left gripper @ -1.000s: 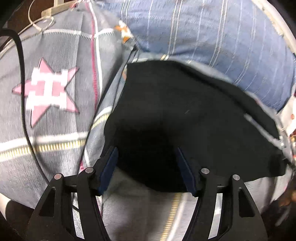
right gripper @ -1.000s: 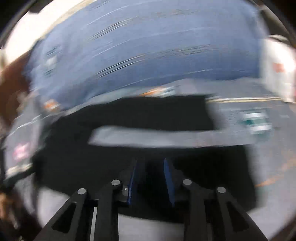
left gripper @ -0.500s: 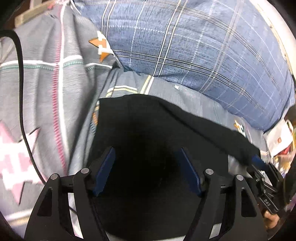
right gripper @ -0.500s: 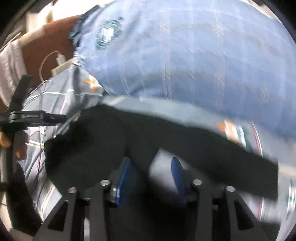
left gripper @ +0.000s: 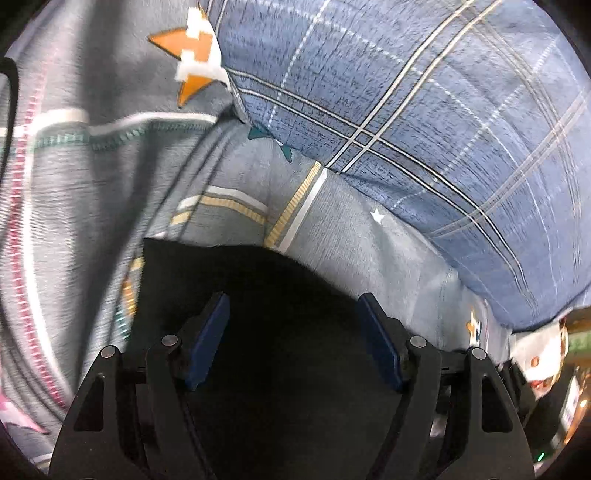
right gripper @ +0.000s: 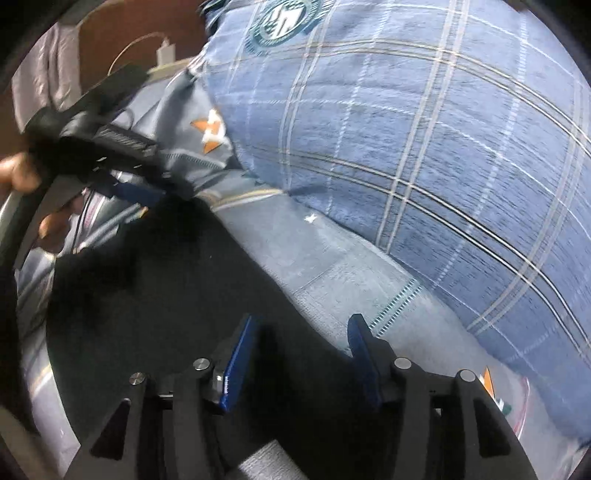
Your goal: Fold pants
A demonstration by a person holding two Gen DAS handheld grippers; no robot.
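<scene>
Change: both grippers have advanced toward the blue plaid pillow (left gripper: 424,122) since 1 s ago; the black pants (left gripper: 273,332), then spread wide w/ a grey strip across them in the right wrist view, now fill only the lower part of both views, and the blur has mostly cleared.
Left gripper (left gripper: 291,317): jaws released, blue pads wide apart, nothing between them; hovering over the pants, short of the pillow. Contact w/ the cloth can't be told.
Right gripper (right gripper: 301,341): jaws released, blue pads apart; left pad over the pants, right pad over the grey bedsheet (right gripper: 332,280) just at the pants' edge, pillow beyond.
Pants: dark, flat on the bedsheet below the pillow, apart from it w/ a band of sheet between; top edge runs diagonally in the right wrist view (right gripper: 177,295). Folds not readable, fabric too dark.
Pillow: blue w/ white and tan check lines, round green-and-white emblem (right gripper: 284,18) near its top in the right wrist view; rests on the bedsheet.
Bedsheet: grey w/ stripes, an orange-and-white star (left gripper: 192,48) just left of the pillow's corner.
Left gripper seen from right: black frame (right gripper: 92,147), blurred, at the pants' far corner left of the pillow; fingers of the person's hand (right gripper: 18,173) show behind it.
Background: white charger and cable (right gripper: 164,51) on a brown surface, up left of the pillow.
</scene>
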